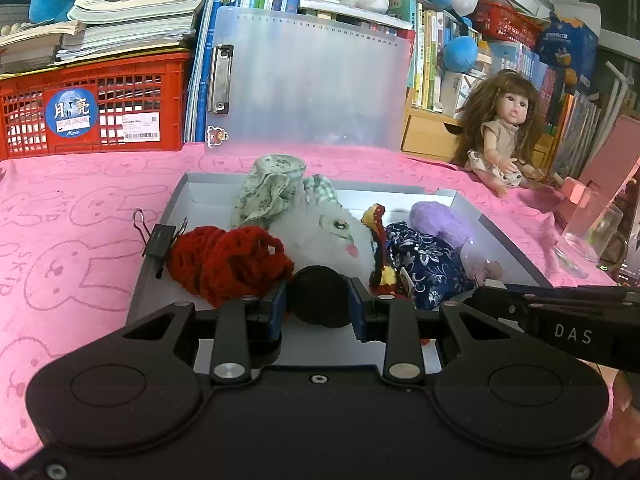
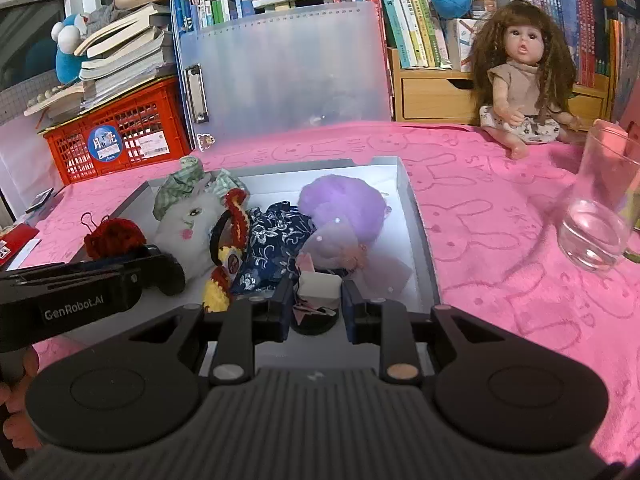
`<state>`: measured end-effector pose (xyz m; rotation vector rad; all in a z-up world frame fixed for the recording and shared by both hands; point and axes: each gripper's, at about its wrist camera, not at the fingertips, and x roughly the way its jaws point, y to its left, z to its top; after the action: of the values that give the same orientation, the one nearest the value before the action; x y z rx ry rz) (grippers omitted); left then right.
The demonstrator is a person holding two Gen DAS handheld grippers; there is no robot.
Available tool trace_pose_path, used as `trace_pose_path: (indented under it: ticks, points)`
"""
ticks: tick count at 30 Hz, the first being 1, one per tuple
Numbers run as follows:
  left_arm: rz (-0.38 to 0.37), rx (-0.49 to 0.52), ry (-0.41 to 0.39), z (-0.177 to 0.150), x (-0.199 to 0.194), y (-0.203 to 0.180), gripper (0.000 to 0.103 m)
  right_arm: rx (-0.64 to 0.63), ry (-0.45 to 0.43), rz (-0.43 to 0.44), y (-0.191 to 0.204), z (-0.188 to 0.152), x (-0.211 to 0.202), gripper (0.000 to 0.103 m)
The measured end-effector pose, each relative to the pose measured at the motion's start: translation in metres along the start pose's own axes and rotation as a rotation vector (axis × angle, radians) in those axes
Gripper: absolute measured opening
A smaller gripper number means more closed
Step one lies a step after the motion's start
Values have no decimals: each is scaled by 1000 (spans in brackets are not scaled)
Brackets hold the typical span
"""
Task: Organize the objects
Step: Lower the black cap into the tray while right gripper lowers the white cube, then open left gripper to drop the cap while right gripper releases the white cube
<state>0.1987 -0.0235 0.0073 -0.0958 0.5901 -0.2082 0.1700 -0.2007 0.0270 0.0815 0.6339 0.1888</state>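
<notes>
The left gripper (image 1: 319, 300) has its jaws pinching a round black object (image 1: 319, 296) over the near end of the grey tray (image 1: 160, 256). The right gripper (image 2: 314, 300) has its jaws pinching a small figure with a white block top on a black base (image 2: 316, 300), also at the tray's near end. Inside the tray lie a red crocheted piece (image 1: 228, 260) at 9 o'clock, a white plush (image 1: 332, 236) in the middle, a blue floral cloth (image 1: 424, 264) and a purple fluffy item (image 1: 440, 220) toward 2 o'clock. On the pink-covered counter (image 1: 80, 220), a doll (image 1: 504, 132) sits at 2 o'clock and a glass (image 1: 592, 232) stands at 3 o'clock.
</notes>
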Motion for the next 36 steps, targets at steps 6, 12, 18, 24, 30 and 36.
trace_pose_path:
  ticks: [6, 12, 18, 24, 30, 36]
  points:
    - [7, 9, 4, 3, 7, -4, 31, -3, 10, 21, 3, 7, 10, 30]
    - [22, 19, 11, 5, 15, -8, 31, -15, 21, 23, 5, 9, 19, 30]
    - [35, 27, 29, 5, 22, -10, 32, -8, 28, 33, 2, 12, 24, 30]
    - [63, 45, 44, 3, 28, -15, 32, -7, 38, 47, 2, 14, 29, 30]
    - [74, 67, 48, 3, 27, -19, 33, -20, 40, 60, 3, 11, 25, 30]
    - [68, 79, 46, 3, 22, -21, 45, -7, 45, 75, 3, 10, 22, 34]
